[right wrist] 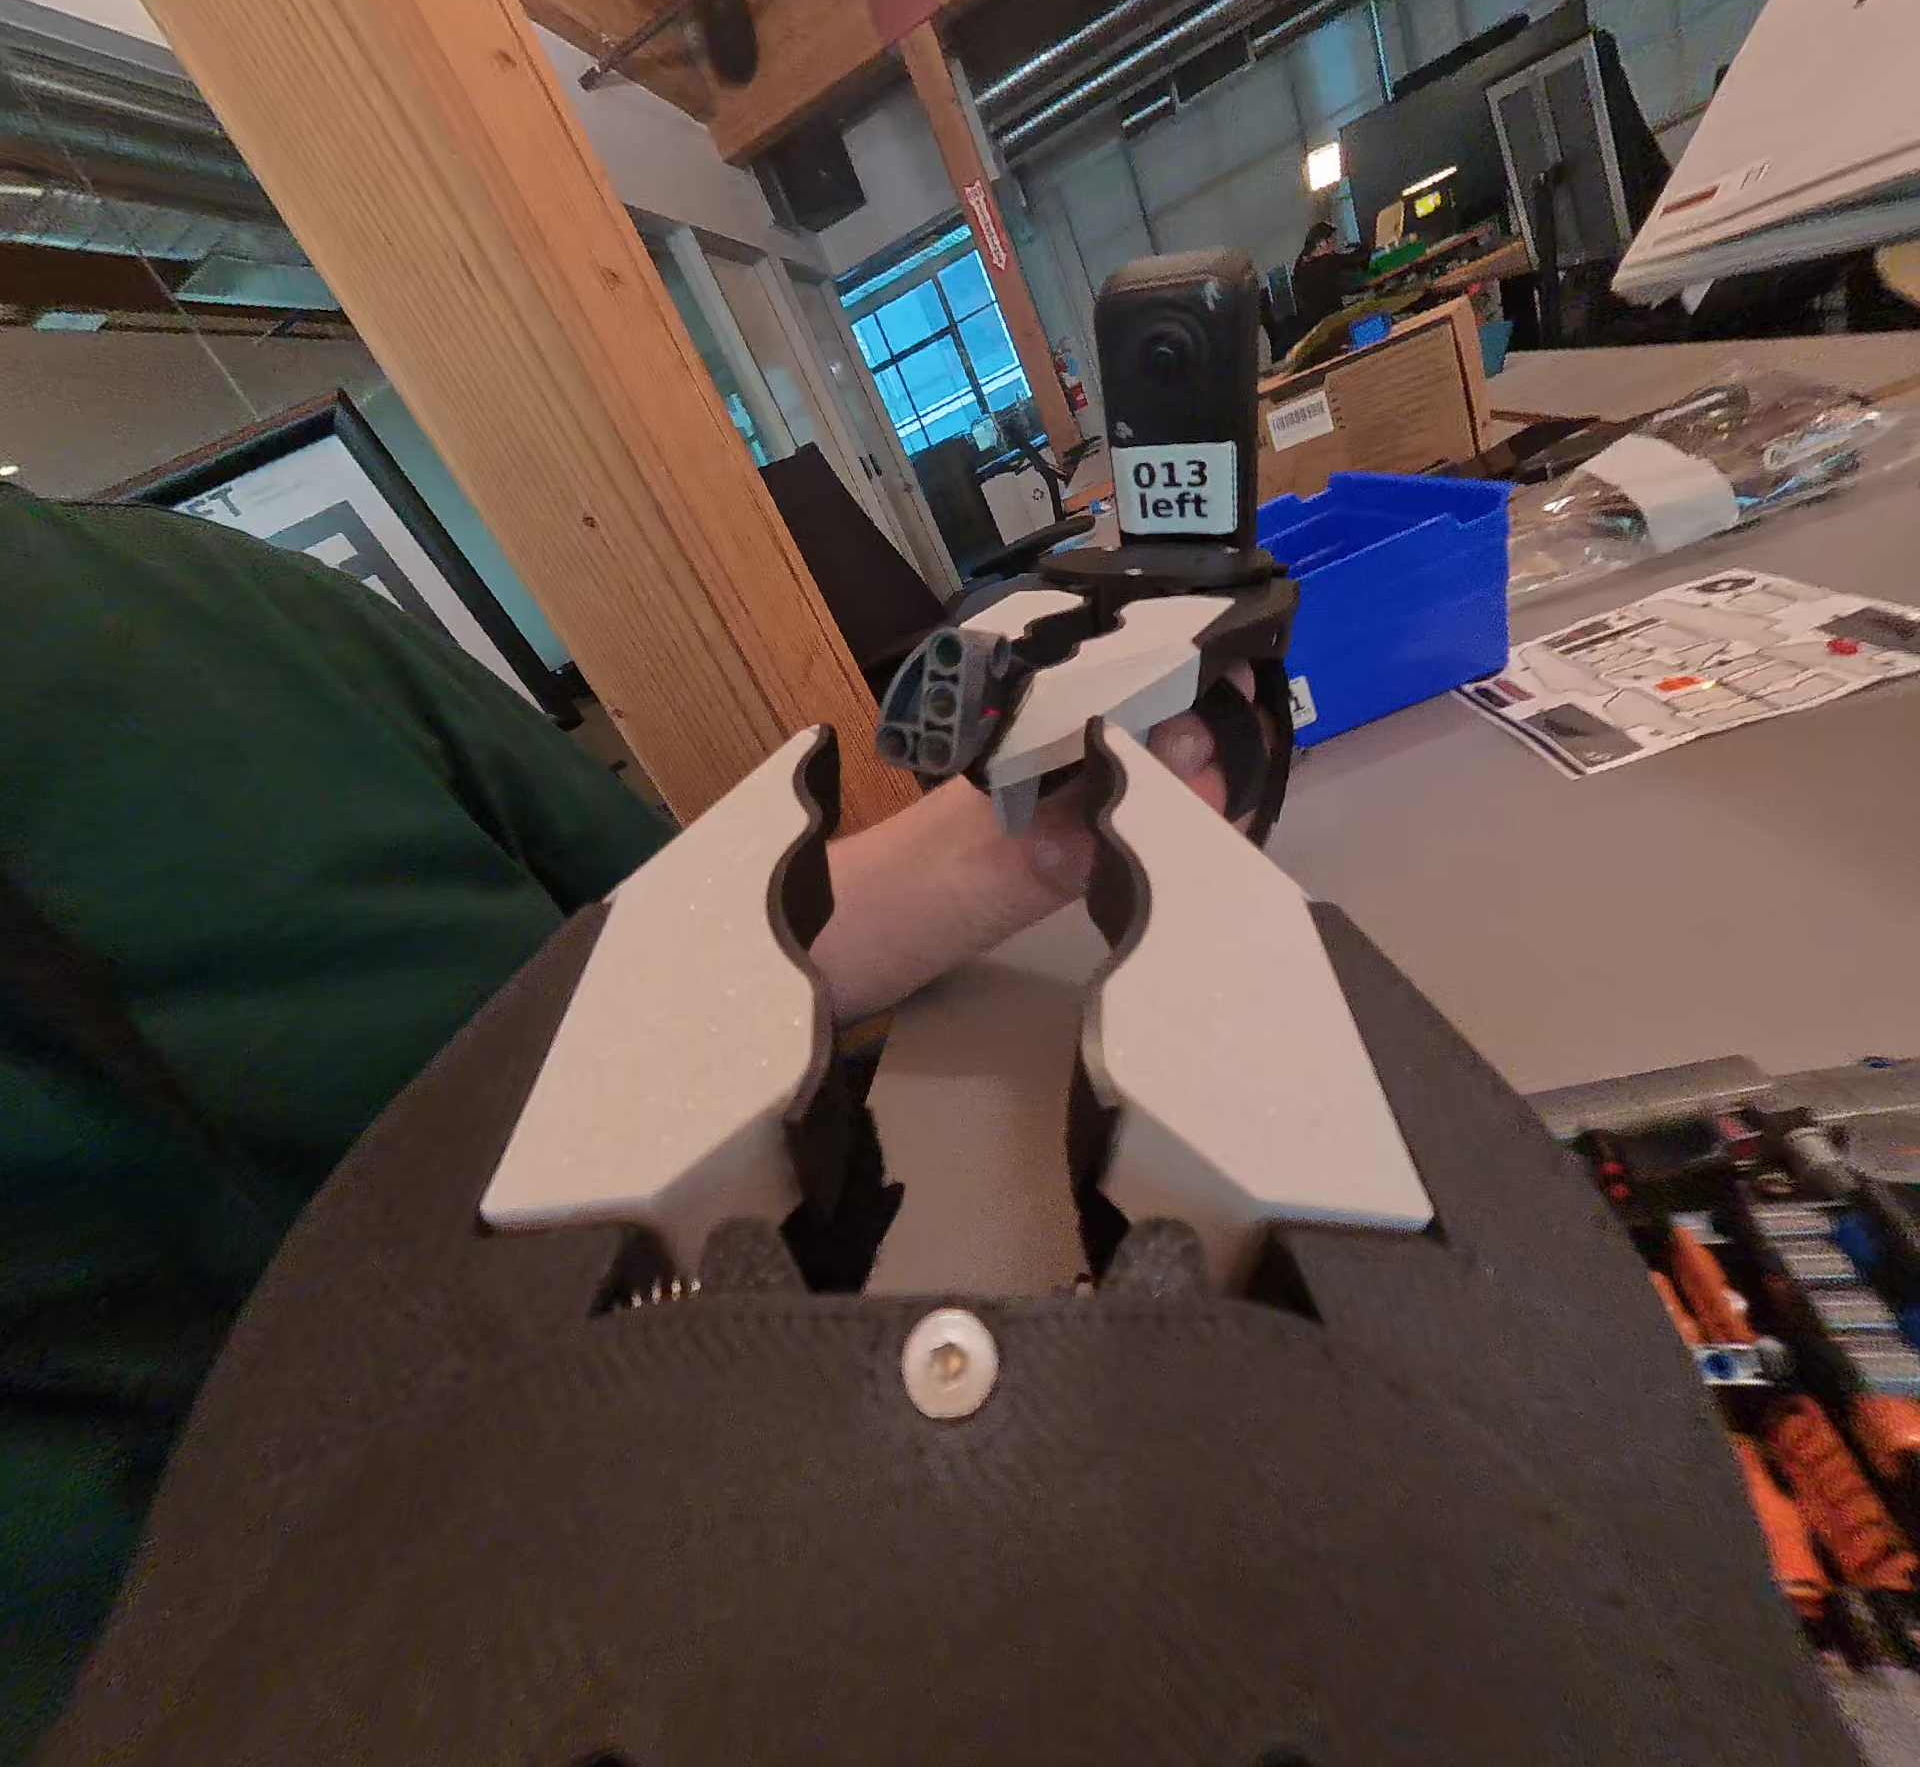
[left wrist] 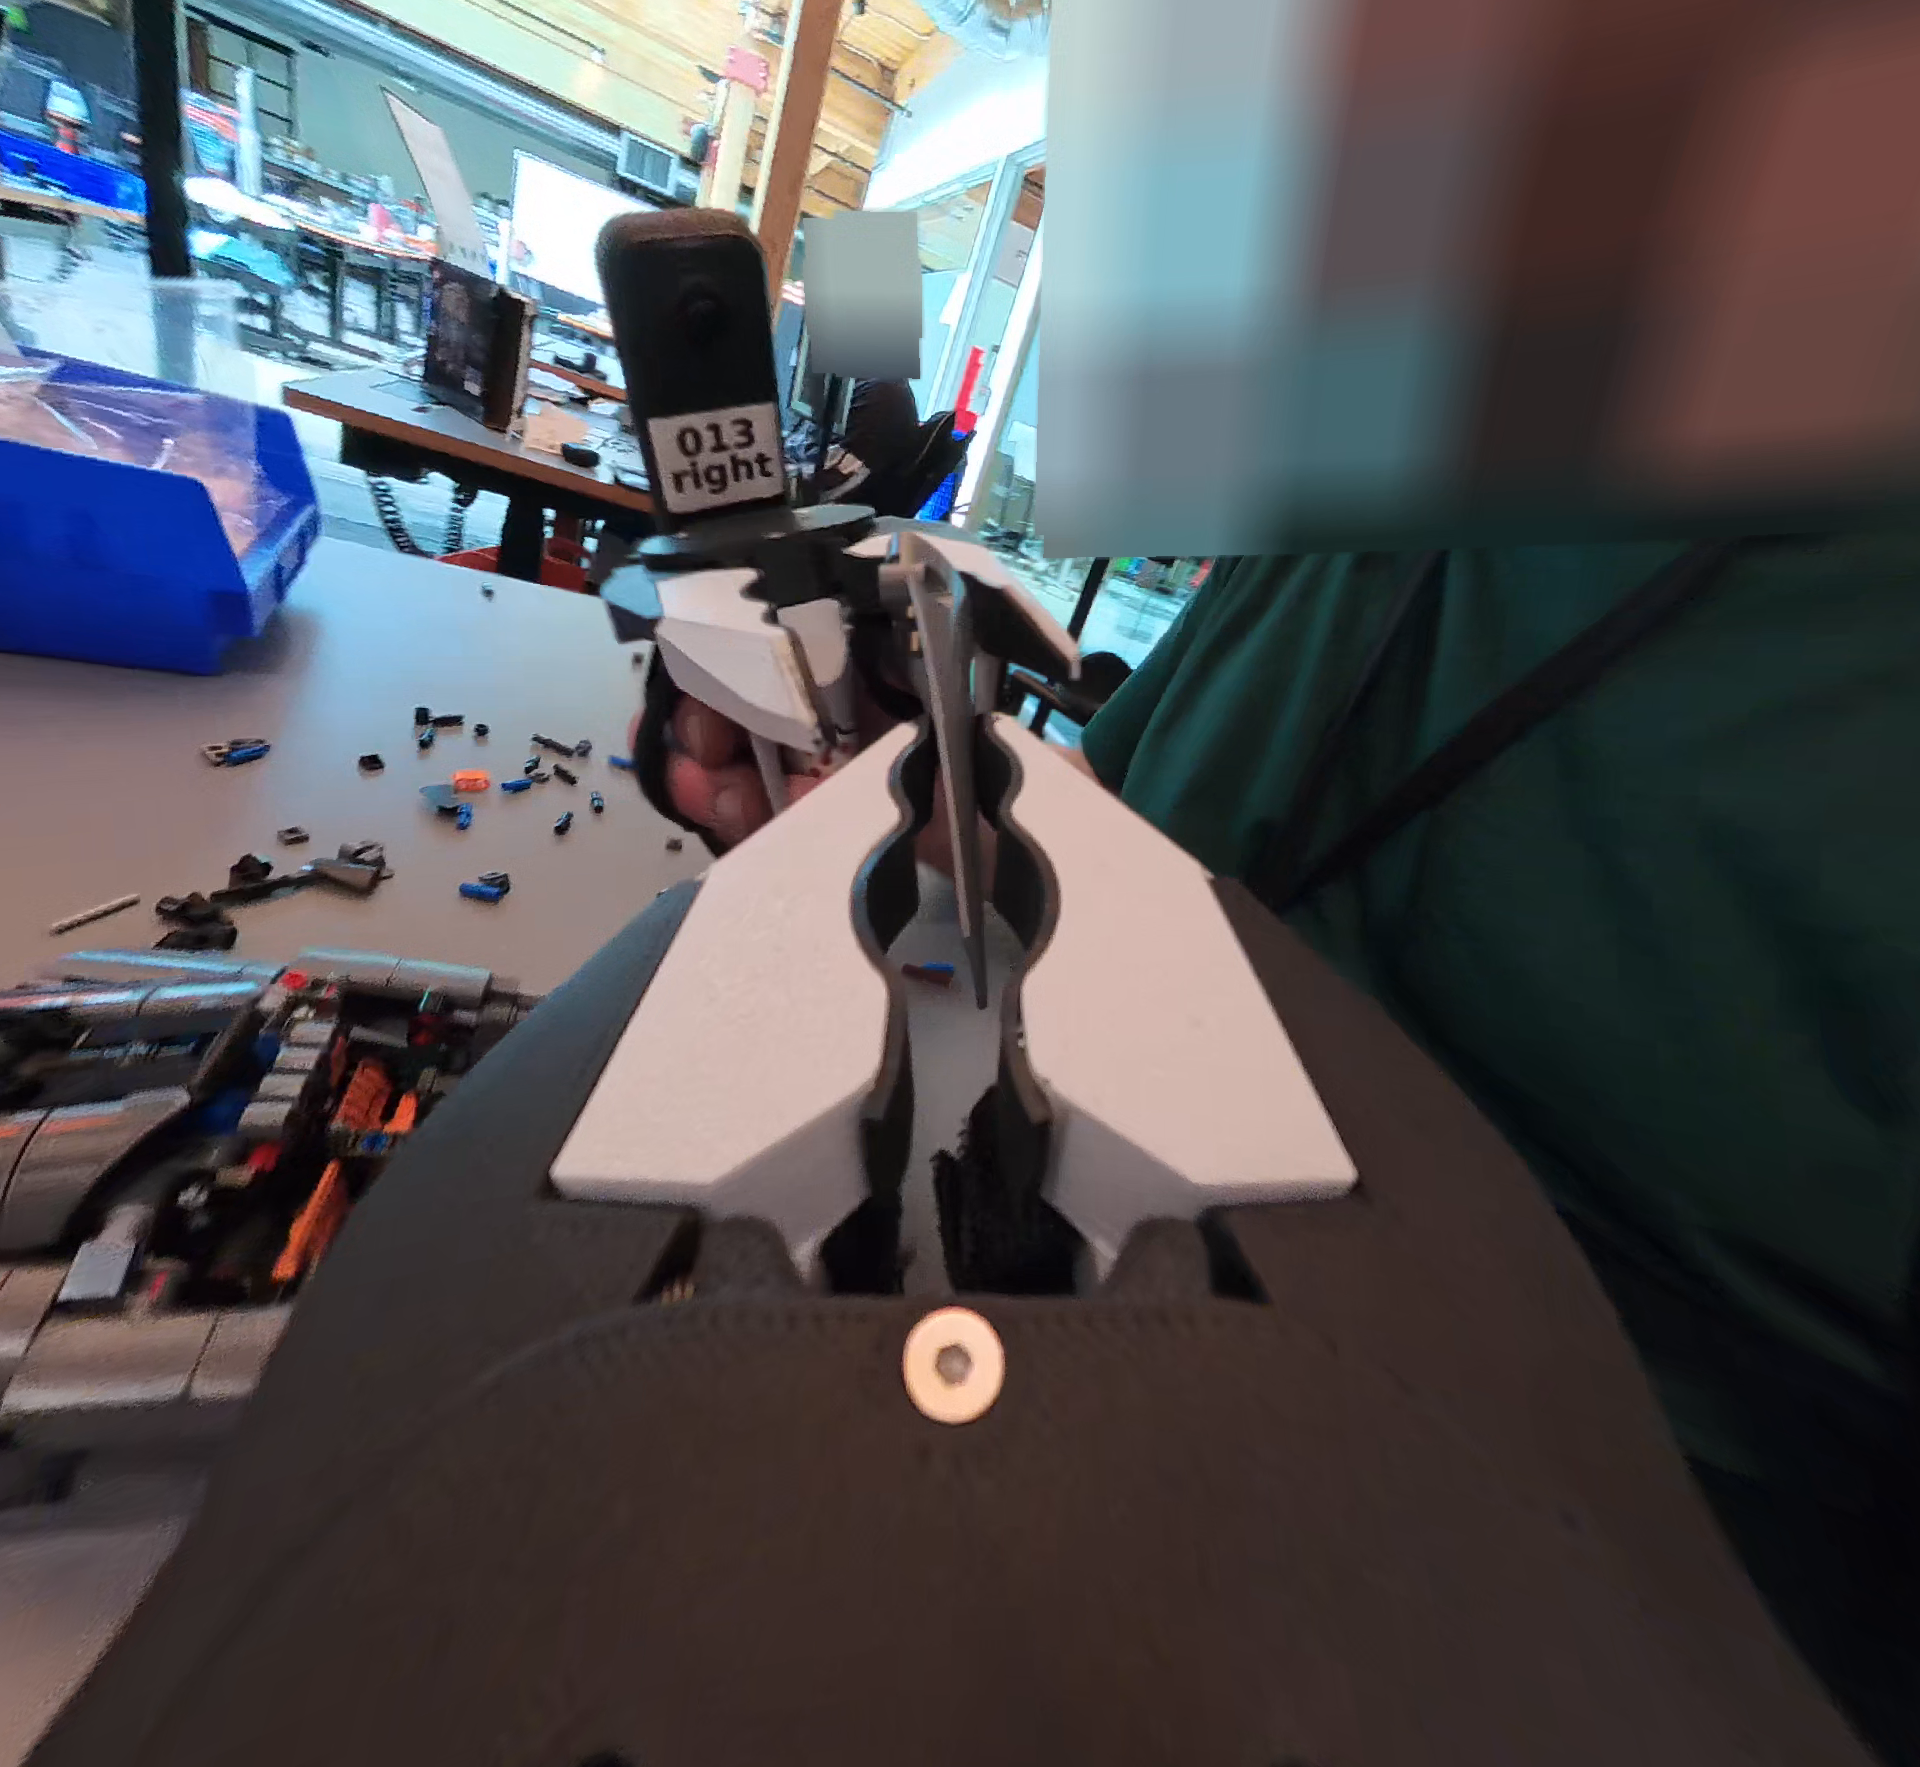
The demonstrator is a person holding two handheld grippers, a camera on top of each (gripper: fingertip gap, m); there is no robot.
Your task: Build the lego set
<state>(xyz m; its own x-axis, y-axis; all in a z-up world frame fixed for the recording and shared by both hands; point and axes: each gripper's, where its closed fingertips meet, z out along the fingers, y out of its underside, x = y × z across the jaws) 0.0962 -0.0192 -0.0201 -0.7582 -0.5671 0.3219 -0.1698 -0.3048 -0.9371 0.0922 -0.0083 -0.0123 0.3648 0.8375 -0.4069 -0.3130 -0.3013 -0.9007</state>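
Blue bin [left wrist: 135,522]: I see it at the far left of the worktop [left wrist: 436,647], clear film over its top.
Loose pieces [left wrist: 499,777]: small black, blue and orange parts scattered over the middle of the worktop, well apart from the bin.
Lego model [left wrist: 208,1104]: the part-built grey set, orange and black inside, lies at the near left edge of the worktop, blurred.
Left gripper [left wrist: 951,761]: my fingers are drawn nearly together, clamping a long thin grey panel piece [left wrist: 956,782] that stands on edge in the narrow gap and sticks out past the tips; the right wrist view shows its holed end.
Right gripper [right wrist: 961,751]: fingers spread wide with nothing between them; a hand shows through the gap.
The two tools: raised above the near edge of the worktop, facing each other, close together.
Person's torso [left wrist: 1507,886]: green top, on the right, behind the grippers.
Instruction sheet [right wrist: 1704,668]: flat on the worktop beside the blue bin, in the right wrist view.
Cardboard box [right wrist: 1382,398]: beyond the bin at the far edge.
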